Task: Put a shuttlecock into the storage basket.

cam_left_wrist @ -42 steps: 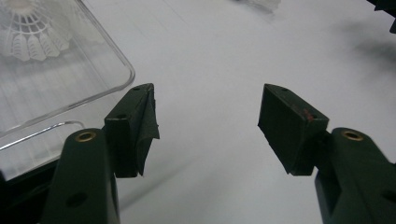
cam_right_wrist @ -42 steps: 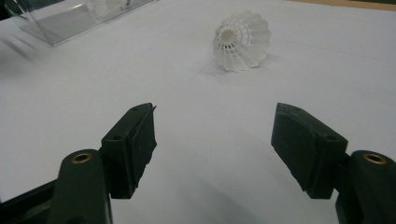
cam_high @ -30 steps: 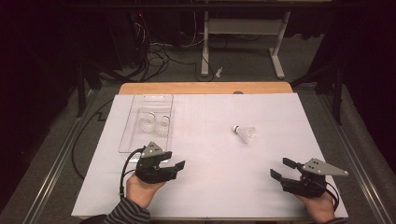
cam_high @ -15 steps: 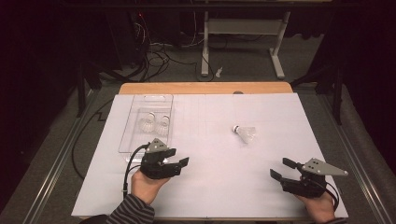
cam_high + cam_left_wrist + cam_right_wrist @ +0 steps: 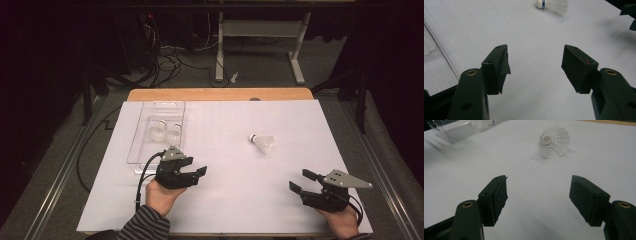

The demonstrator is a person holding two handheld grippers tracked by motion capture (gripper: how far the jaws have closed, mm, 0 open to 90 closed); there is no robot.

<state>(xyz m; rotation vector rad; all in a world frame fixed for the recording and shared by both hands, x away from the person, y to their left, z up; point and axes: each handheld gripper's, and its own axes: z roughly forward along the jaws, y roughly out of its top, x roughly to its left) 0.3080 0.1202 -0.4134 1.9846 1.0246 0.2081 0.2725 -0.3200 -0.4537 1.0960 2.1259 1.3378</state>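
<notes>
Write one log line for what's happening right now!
left gripper: open, empty | right gripper: open, empty | shuttlecock: lying loose on table | clear tray: holds two shuttlecocks

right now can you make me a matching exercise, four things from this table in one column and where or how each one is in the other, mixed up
Things:
1. loose shuttlecock
2. clear tray
3. left gripper
4. right gripper

Places or states:
A. at the near right corner of the white sheet, jaws open
B. on its side in the middle of the sheet, held by nothing
C. at the sheet's far left, with two shuttlecocks inside
D. just in front of the tray, jaws open and empty

Pairs: 1-B, 2-C, 3-D, 4-A
</notes>
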